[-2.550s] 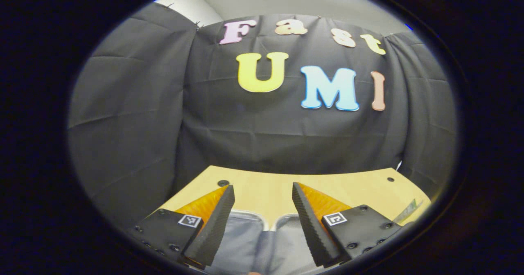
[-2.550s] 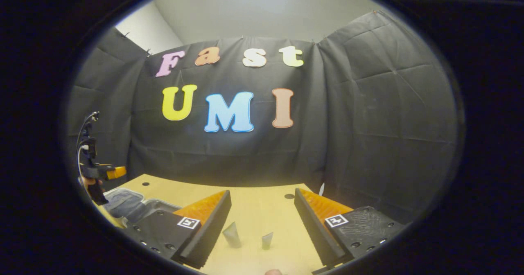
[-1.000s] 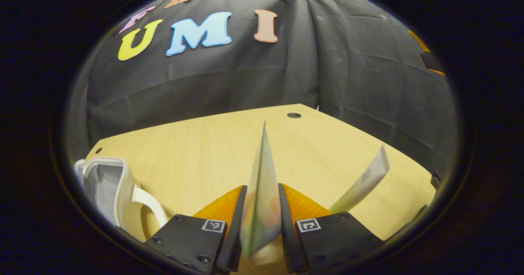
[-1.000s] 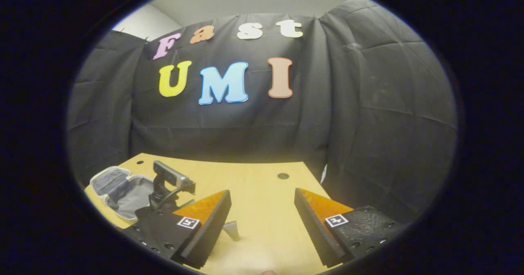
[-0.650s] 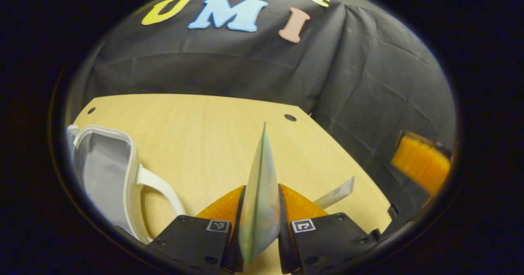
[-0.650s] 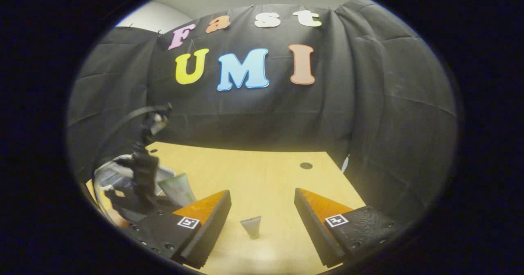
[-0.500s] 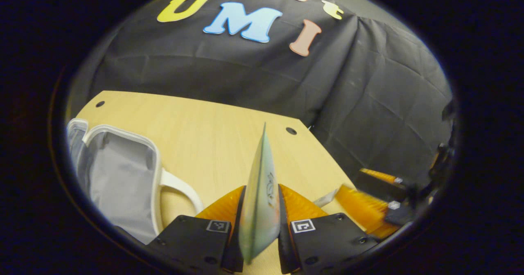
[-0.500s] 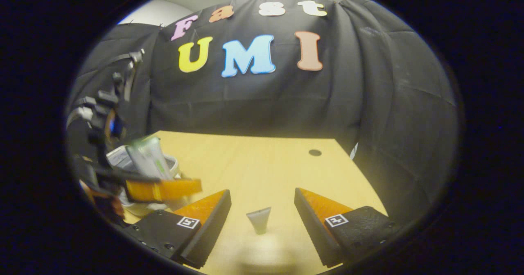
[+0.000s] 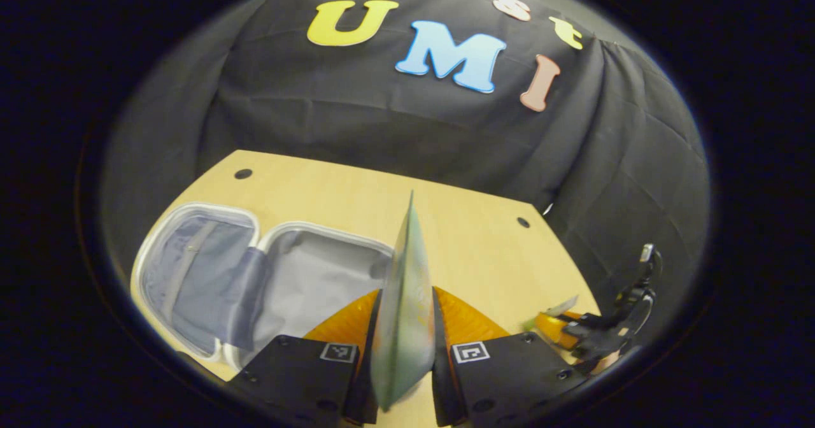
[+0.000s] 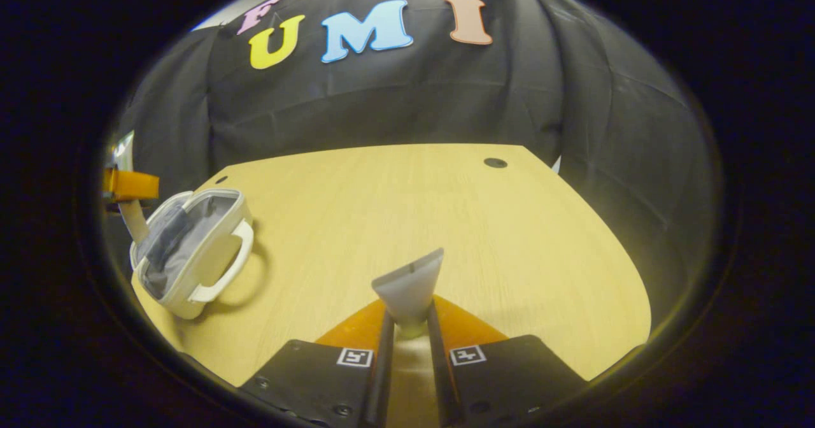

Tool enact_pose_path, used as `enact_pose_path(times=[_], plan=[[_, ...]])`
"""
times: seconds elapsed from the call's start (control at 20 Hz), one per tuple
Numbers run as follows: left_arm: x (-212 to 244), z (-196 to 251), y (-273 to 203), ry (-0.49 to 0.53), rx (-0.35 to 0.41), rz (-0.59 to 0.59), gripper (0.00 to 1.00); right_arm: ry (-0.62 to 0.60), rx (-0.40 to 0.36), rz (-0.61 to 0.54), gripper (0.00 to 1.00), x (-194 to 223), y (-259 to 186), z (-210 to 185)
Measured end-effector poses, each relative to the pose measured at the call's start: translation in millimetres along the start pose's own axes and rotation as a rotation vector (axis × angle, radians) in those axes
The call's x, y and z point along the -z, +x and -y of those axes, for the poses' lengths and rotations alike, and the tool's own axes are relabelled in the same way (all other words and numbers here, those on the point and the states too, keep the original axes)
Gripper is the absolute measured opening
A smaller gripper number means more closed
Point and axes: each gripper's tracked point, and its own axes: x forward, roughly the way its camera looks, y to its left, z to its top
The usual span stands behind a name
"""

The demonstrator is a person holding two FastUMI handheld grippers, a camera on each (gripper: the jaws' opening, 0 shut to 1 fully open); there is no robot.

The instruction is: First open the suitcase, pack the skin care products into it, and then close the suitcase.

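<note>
In the left gripper view my left gripper [image 9: 402, 351] is shut on a pale green skin care tube [image 9: 405, 300] that stands up between its fingers. Below and to its left the small white suitcase [image 9: 210, 269] lies open on the wooden table [image 9: 318, 186], grey lining showing in both halves. In the right gripper view my right gripper [image 10: 407, 358] is shut on a small grey tube [image 10: 409, 285], flat end pointing away. The open suitcase [image 10: 191, 249] sits at the table's left with its white handle toward the middle. The right gripper [image 9: 573, 332] also appears at the left gripper view's right edge.
The wooden table [image 10: 395, 211] has dark round holes near its far corners, one hole [image 10: 495, 162] at the far right. Black cloth walls close the booth behind and on both sides. The left gripper [image 10: 127, 186] shows at the right gripper view's left edge, above the suitcase.
My left gripper closed on the green tube and carried it left, over the open suitcase. My right gripper came down and closed on the grey tube, which stood free between its fingers half a second ago.
</note>
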Motion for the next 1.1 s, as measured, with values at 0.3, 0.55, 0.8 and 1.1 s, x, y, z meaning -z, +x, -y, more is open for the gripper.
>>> enact_pose_path(times=[0.3,0.55,0.8,1.1], plan=[[70,-87,28,0.093,-0.099,-0.329,0.41,0.101,-0.059,-0.012,0.25,-5,-64,-71],[84,-90,45,0.156,-0.069,-0.379,0.59,0.158,-0.193,-0.025,0.25,-11,-101,-166],[30,-90,7,0.15,-0.013,-0.169,0.93,0.16,-0.319,-0.063,0.25,-21,-94,-242],[-17,-197,-96,0.074,-0.148,0.058,0.95,0.055,-0.369,-0.201,0.22,-1,-36,-302]])
